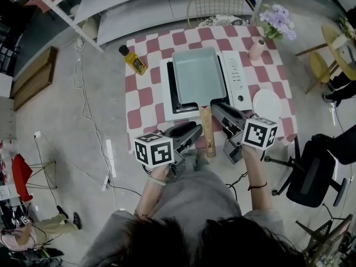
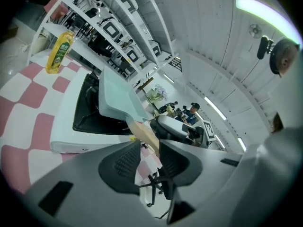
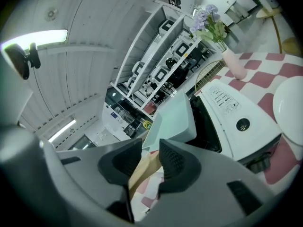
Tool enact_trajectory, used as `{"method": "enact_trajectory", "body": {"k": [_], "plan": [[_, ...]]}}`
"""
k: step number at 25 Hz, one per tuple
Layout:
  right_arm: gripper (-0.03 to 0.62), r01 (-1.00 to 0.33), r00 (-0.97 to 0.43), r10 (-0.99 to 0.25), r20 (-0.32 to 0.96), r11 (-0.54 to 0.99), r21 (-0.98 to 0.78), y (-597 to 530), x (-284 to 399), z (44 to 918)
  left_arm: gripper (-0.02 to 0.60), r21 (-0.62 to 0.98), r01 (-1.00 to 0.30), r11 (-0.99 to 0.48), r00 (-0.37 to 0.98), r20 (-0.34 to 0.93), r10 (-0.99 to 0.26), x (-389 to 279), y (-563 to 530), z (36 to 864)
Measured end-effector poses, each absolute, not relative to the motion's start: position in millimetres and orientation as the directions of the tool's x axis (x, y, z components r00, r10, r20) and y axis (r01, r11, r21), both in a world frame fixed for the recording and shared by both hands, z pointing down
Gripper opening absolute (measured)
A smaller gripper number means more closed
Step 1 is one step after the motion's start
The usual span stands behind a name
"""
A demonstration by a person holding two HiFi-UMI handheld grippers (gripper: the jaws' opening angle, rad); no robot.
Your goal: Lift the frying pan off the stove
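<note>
A pale teal rectangular frying pan (image 1: 197, 74) sits on the white stove (image 1: 236, 77), its wooden handle (image 1: 207, 132) reaching toward me past the table's front edge. My left gripper (image 1: 194, 131) hovers just left of the handle, jaws apart and empty. My right gripper (image 1: 218, 109) hovers just right of it, near where it joins the pan, also open. In the left gripper view the pan (image 2: 118, 100) and handle (image 2: 144, 134) lie beyond the gripper (image 2: 150, 162). In the right gripper view the handle (image 3: 142, 167) shows through the gap of the gripper (image 3: 150, 162), with the pan (image 3: 173, 119) ahead; no pad presses on it.
The stove stands on a red-and-white checked tablecloth (image 1: 144, 107). A yellow bottle (image 1: 133, 60) stands at its left, a white plate (image 1: 267, 103) at its right, and a pink vase (image 1: 257, 49) of purple flowers at the back right. A black office chair (image 1: 311, 171) stands right of me.
</note>
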State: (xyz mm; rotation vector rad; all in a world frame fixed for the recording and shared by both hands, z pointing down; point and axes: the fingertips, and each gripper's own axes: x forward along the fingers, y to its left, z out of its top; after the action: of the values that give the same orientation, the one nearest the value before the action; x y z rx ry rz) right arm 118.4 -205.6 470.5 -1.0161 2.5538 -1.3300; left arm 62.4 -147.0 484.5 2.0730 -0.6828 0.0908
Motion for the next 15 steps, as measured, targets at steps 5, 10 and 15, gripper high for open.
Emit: {"method": "enact_trajectory", "body": {"k": [5, 10, 15], "plan": [[0.149, -0.515, -0.770, -0.592, 0.238, 0.356, -0.780, -208, 118, 476, 0.152, 0.794, -0.447, -0.411, 0.875, 0.293, -0.386, 70, -145, 486], [0.178, -0.499, -0.771, -0.586, 0.249, 0.314, -0.807, -210, 117, 484, 0.189, 0.821, -0.408, -0.399, 0.897, 0.279, -0.343, 73, -146, 488], [0.195, -0.459, -0.781, -0.567, 0.260, 0.240, -0.856, -208, 112, 495, 0.224, 0.840, -0.366, -0.401, 0.921, 0.264, -0.288, 82, -142, 490]]}}
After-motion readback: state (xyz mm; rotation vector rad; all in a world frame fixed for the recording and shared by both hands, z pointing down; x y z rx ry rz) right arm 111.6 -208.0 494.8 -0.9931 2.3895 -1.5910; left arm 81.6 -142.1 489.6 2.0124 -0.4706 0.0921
